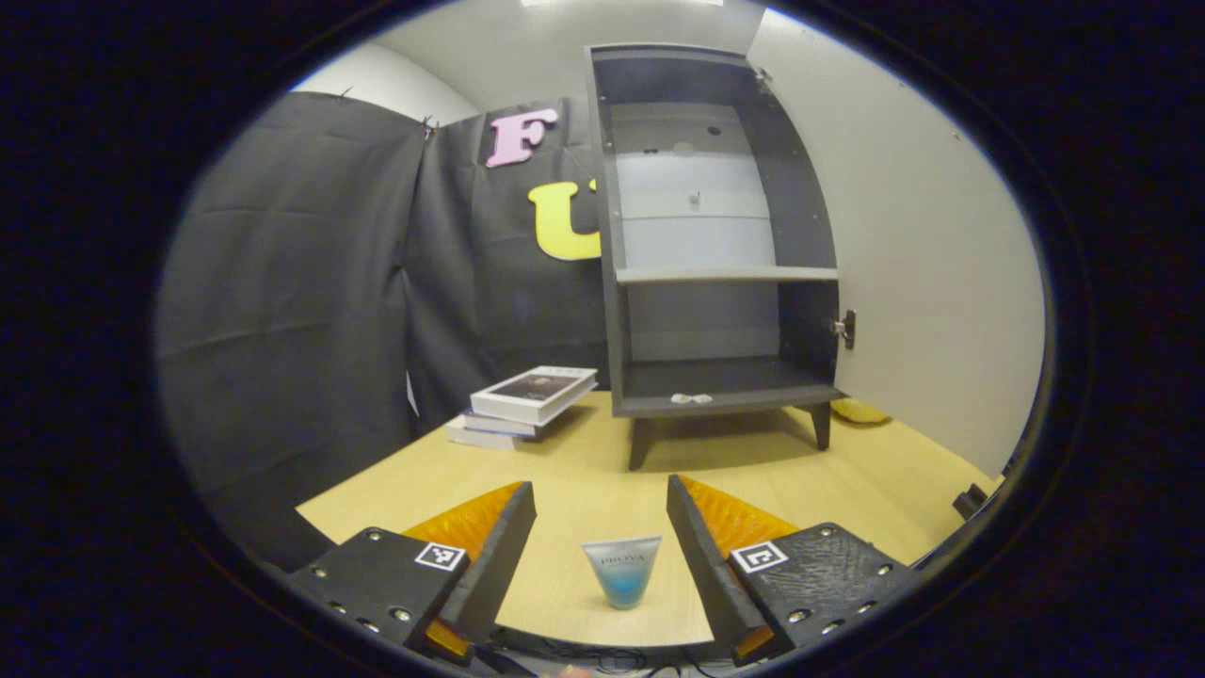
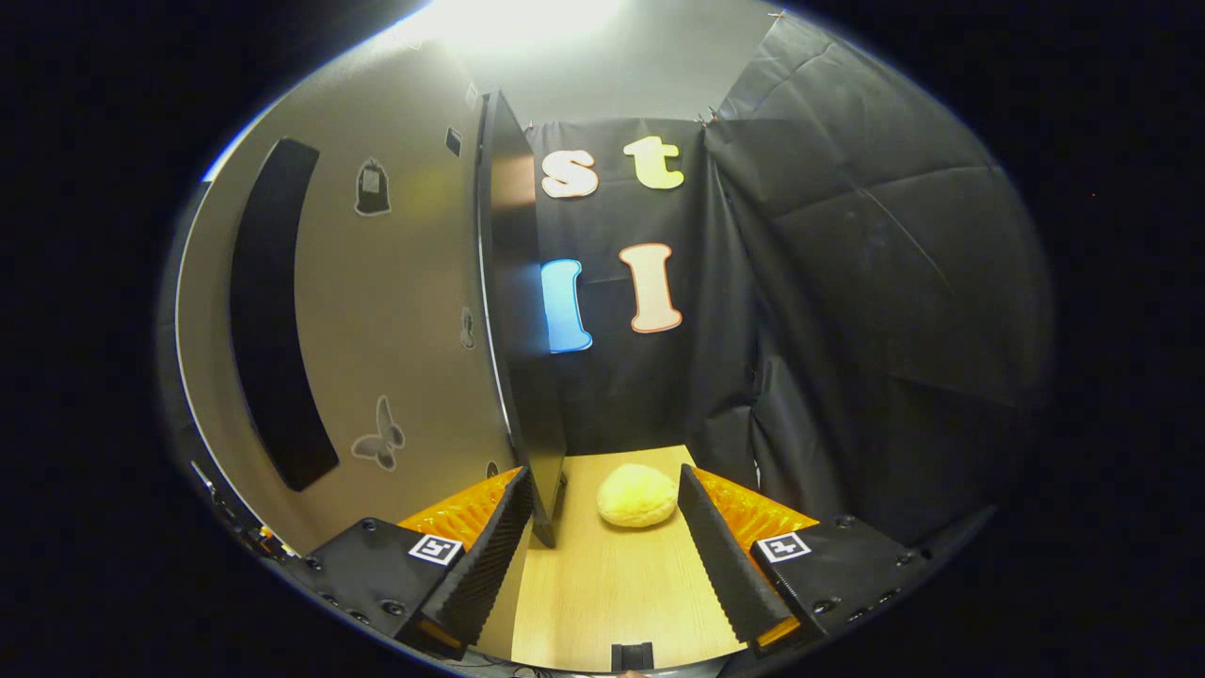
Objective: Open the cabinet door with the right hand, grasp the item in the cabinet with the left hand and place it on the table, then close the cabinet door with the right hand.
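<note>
The dark grey cabinet (image 1: 621, 311) stands on the wooden table (image 1: 875, 480) with its door (image 1: 923, 245) swung wide to the right. Its shelf (image 1: 725, 274) is bare, and a small white scrap (image 1: 691, 398) lies on its floor. A small white and blue tube (image 1: 621, 570) stands upright on the table between the fingers of my left gripper (image 1: 602, 556), which is open and touches neither side of it. In the right gripper view, the door (image 2: 405, 311) shows its outer face with a long black handle (image 2: 278, 320). My right gripper (image 2: 607, 556) is open, the door's lower edge just inside its left finger (image 2: 490, 556).
A stack of books (image 1: 532, 395) lies left of the cabinet. A yellow lump (image 2: 638, 495) rests on the table (image 2: 612, 593) beyond the right gripper's fingers, and the same yellow lump (image 1: 859, 411) shows by the cabinet's right leg. Black cloth walls close in the booth.
</note>
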Demonstrator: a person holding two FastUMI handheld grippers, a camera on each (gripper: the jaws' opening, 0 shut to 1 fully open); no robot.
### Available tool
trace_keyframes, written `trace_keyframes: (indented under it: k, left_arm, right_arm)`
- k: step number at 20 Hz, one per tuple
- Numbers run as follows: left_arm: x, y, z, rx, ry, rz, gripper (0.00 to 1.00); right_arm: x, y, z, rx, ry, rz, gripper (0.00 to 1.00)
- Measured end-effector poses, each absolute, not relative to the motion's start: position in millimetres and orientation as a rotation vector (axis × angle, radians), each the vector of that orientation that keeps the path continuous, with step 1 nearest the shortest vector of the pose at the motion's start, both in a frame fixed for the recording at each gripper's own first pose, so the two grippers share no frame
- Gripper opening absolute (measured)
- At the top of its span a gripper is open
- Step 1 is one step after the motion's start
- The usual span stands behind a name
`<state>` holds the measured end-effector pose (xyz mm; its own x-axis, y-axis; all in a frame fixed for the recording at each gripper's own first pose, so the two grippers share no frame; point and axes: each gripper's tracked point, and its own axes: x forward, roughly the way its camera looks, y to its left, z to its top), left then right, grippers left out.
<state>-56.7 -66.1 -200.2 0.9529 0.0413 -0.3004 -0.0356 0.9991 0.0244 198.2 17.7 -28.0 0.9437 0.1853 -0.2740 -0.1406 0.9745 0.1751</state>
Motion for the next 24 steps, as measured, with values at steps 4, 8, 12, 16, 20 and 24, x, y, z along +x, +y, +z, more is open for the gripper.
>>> trace_keyframes:
  k: [4,8,12,16,20,24]
  left_arm:
    - [-56,-67,-137,0.049,0.248,0.028,0.87]
    - [-60,-80,-90,0.037,0.204,-0.008,0.84]
    - [-45,-89,-81,-0.030,0.197,-0.073,0.85]
    - [-46,-75,-66,-0.041,0.175,-0.131,0.87]
    - [-46,-50,-75,-0.063,0.176,-0.150,0.87]
    - [-45,-19,-80,-0.065,0.182,-0.136,0.84]
  right_arm:
    - [204,16,-9,0.171,0.259,0.160,0.98]
    - [195,7,15,0.182,0.252,0.134,0.92]
    - [181,15,45,0.152,0.228,0.115,0.98]
    - [163,29,63,0.096,0.199,0.067,0.98]
    - [156,28,69,0.017,0.192,-0.041,0.96]
    - [153,29,70,0.015,0.193,-0.093,0.92]
